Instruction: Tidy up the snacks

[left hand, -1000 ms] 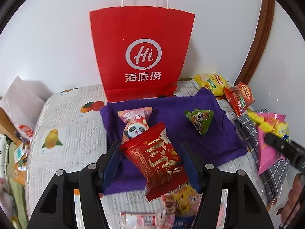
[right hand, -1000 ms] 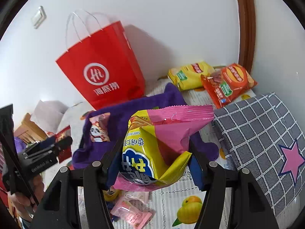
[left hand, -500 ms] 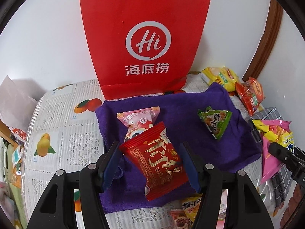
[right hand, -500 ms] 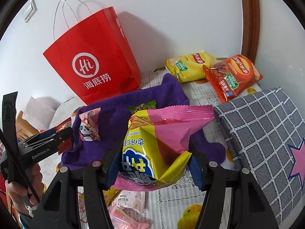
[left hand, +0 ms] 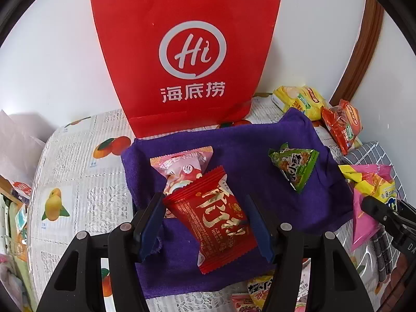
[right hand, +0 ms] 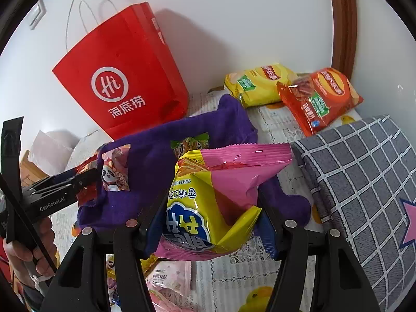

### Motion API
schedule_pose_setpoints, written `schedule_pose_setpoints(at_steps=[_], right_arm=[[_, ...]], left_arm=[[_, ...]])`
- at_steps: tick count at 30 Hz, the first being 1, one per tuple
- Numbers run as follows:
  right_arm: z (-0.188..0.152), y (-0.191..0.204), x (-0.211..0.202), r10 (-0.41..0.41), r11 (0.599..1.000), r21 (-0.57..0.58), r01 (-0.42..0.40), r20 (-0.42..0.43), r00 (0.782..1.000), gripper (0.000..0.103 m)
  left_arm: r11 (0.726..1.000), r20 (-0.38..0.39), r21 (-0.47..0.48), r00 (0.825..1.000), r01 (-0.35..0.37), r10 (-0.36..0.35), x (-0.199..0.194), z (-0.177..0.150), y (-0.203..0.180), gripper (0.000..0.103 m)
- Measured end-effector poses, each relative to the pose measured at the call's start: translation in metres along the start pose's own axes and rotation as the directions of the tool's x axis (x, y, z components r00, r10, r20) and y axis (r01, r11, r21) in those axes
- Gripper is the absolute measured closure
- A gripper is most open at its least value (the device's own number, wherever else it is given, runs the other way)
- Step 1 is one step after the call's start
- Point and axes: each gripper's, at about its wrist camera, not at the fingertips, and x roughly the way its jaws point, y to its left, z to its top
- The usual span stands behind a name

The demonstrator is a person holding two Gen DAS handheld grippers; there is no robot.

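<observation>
My left gripper (left hand: 205,202) is shut on a red snack packet (left hand: 210,218) and holds it over the purple cloth (left hand: 241,140). On the cloth lie a pink panda packet (left hand: 182,161), partly under the red one, and a green triangular packet (left hand: 293,163). My right gripper (right hand: 210,202) is shut on a yellow and pink snack bag (right hand: 215,195) near the cloth's right edge; it also shows in the left wrist view (left hand: 369,187). The left gripper shows in the right wrist view (right hand: 78,182) at the cloth's left side.
A red paper bag (left hand: 187,54) stands against the wall behind the cloth. A yellow chip bag (right hand: 257,83) and an orange chip bag (right hand: 319,98) lie at the back right. A grey checked cushion (right hand: 364,182) is on the right. Loose snacks (right hand: 169,280) lie near the front.
Both grippers have moved forward toward the red paper bag with their packets still held. The left one now hangs over the cloth's middle.
</observation>
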Motion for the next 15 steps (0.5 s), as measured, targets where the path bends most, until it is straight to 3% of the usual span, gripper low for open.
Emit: schedule_pose_setpoints(at_steps=[15], right_arm=[[0.003, 0.003, 0.022, 0.005, 1.0, -0.006, -0.005, -0.03, 1.0, 0.041]], left_arm=[[0.999, -0.016, -0.038, 1.0, 0.012, -0.013, 0.004, 0.001, 0.013, 0.042]])
